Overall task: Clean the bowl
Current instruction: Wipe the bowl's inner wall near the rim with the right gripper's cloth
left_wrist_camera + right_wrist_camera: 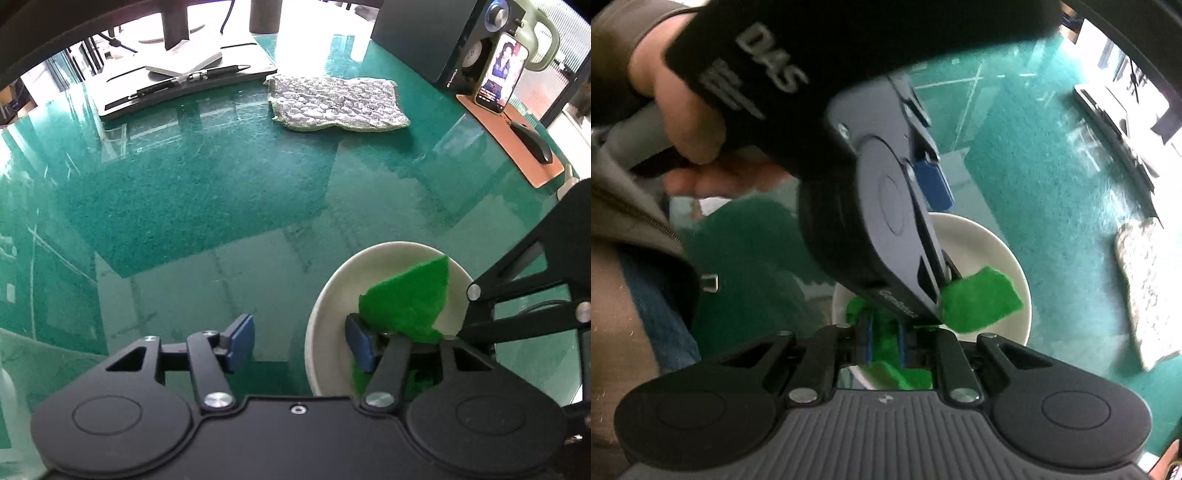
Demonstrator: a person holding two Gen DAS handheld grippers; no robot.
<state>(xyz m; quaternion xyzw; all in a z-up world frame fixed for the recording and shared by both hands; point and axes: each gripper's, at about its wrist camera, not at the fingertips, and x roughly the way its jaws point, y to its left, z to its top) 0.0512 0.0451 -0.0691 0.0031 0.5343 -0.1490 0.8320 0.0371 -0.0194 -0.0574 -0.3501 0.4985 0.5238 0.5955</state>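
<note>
The right gripper (884, 349) points steeply down into the bowl (1008, 258), its two blue pads close together and clenched on a bright green scrubbing pad (979, 302). The pad is pinched at one edge and the rest of it fans out across the inside of the bowl, toward the far wall.

The left gripper (301, 341) stands at the bowl's (325, 314) near rim with its jaws partly apart. One blue finger (360, 343) sits inside the bowl, right against the green pad (406, 299); the other finger (240, 341) hangs outside over the bare table. The rim lies between the two fingers, but whether the pads press on it cannot be told. In the right wrist view a hand (687, 122) grips the handle of the left gripper, with an olive zipped jacket (624, 206) beside it.

The bowl is white and round, resting on a green table (184, 192) under a sheet of scratched, shiny glass that mirrors the windows. Well beyond the bowl lies a crumpled grey cloth (332, 103) with a pale green edge. To its left is a flat laptop stand (184, 85) with a pen (207, 74) on it. At the far right stand a dark speaker (436, 40), a lit phone (500, 74) propped upright, and a black mouse (532, 142) on a brown mat (517, 147).
</note>
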